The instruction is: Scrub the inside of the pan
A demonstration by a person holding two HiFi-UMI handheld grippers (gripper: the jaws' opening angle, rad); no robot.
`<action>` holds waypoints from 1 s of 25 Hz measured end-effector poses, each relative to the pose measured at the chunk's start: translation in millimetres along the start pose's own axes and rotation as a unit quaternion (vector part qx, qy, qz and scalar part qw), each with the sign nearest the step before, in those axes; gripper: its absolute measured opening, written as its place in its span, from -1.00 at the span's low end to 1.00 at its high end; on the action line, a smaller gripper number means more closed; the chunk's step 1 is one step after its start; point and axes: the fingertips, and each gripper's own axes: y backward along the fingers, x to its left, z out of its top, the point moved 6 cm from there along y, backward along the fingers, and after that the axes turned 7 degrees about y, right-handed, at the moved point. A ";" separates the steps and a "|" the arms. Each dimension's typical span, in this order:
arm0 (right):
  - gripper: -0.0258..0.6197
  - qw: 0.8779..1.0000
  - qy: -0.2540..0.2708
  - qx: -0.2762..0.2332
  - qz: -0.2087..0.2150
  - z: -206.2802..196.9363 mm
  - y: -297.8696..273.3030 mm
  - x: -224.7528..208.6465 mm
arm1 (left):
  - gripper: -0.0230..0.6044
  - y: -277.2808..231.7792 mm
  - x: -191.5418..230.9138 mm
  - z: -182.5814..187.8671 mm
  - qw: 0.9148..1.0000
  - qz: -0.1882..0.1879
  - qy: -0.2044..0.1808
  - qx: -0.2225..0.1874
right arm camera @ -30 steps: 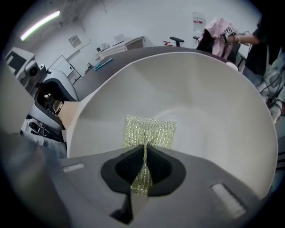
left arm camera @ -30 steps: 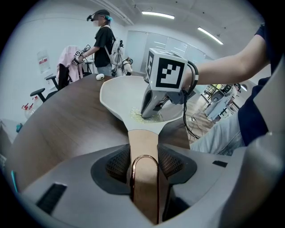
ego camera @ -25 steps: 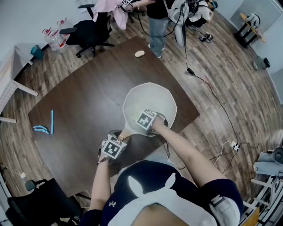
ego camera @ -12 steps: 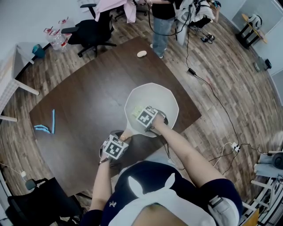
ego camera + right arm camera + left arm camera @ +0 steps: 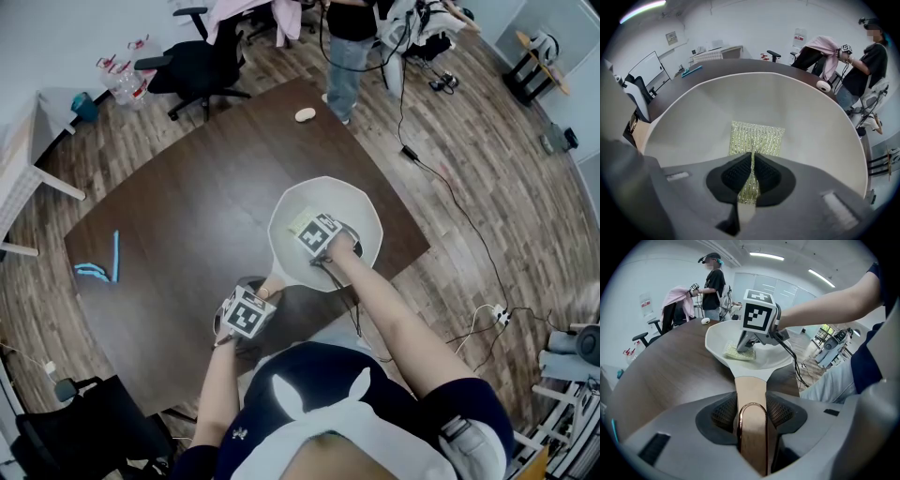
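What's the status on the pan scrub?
Left tongs shut on pan handle. Right tongs shut on scrub pad, pad flat inside pan. Nothing else in the pan.

Left gripper (image 5: pixel 751 414) points obliquely down, jaws clamped on pan handle (image 5: pixel 750 389); right gripper (image 5: pixel 752 177) points steeply down, jaws pinching scrub pad (image 5: pixel 757 138)

Bright, even ceiling light (fisheye-warped, dark-vignetted edges), sharp.

The pan (image 5: pixel 693 117) is seen as smooth, matt cream; its handle (image 5: pixel 750 392) as pale wood; the scrubbing cloth (image 5: pixel 757 138) as glittery, rough knit.
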 end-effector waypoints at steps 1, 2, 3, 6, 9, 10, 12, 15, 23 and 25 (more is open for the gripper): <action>-0.86 1.000 -0.004 0.002 -0.003 -2.0 1.1 -3.2 | -0.32 0.4 -0.6 0.5 1.000 0.000 0.000 0.000; -0.86 1.000 -0.010 0.004 -0.005 -4.0 1.9 -6.1 | -0.32 0.7 -1.0 0.8 1.000 0.000 0.000 0.000; -0.86 1.000 -0.015 0.005 -0.006 -5.8 2.1 -8.8 | -0.32 0.8 -0.9 0.7 1.000 0.000 0.000 0.000; -0.86 0.999 -0.032 0.009 -0.006 -10.4 1.4 -15.8 | -0.32 0.1 0.3 -0.7 1.000 0.003 -0.002 -0.001; -0.86 0.999 -0.045 0.012 -0.004 -16.7 0.9 -22.3 | -0.32 -0.6 0.2 -1.4 1.000 0.003 -0.003 -0.001; -0.86 0.999 -0.051 0.013 -0.003 -18.9 1.2 -24.3 | -0.32 -0.5 0.2 -1.4 1.000 0.003 -0.002 -0.001; -0.86 0.998 -0.065 0.015 0.001 -23.3 2.8 -26.9 | -0.32 0.0 0.8 -1.8 1.000 0.003 -0.003 -0.001; -0.86 0.997 -0.080 0.017 0.004 -28.7 5.0 -28.9 | -0.32 0.4 1.4 -1.5 1.000 0.004 -0.003 -0.001; -0.86 0.995 -0.091 0.028 0.010 -39.1 7.9 -25.0 | -0.32 0.4 0.8 -2.7 1.000 0.004 -0.003 -0.001; -0.86 0.995 -0.093 0.027 0.009 -40.9 8.1 -25.2 | -0.32 0.2 0.3 -2.7 1.000 0.004 -0.003 -0.001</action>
